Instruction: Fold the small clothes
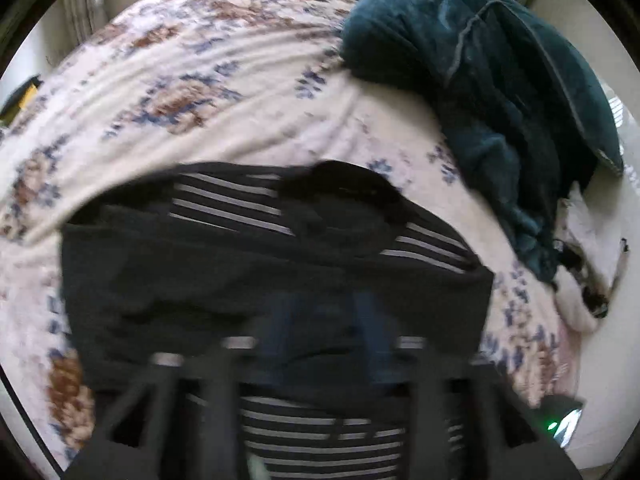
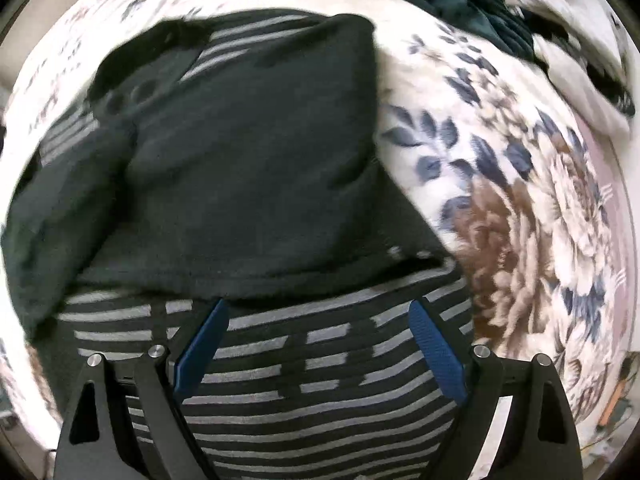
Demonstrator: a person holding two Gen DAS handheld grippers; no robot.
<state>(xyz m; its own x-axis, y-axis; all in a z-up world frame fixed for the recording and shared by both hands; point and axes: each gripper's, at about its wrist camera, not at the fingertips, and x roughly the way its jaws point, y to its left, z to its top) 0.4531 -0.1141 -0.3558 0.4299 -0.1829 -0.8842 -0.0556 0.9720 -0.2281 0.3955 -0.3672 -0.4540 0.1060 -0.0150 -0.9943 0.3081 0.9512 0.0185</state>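
1. The striped garment (image 2: 304, 364), dark with grey bands, lies on the floral bedspread (image 2: 520, 208) at the centre and lower half of both views; a plain dark panel (image 2: 248, 176) is folded over its upper part.
2. The right claw (image 2: 320, 344) points down over the striped cloth at lower centre, its blue pads (image 2: 438, 350) spread apart with nothing pinched between them.
3. The left claw (image 1: 320, 320) is motion-blurred at lower centre, tilted steeply down over the garment; its jaws stand apart, gripping nothing.
4. A teal blanket (image 1: 500, 92) is heaped at upper right of the left view.
5. No readable writing or labels show.
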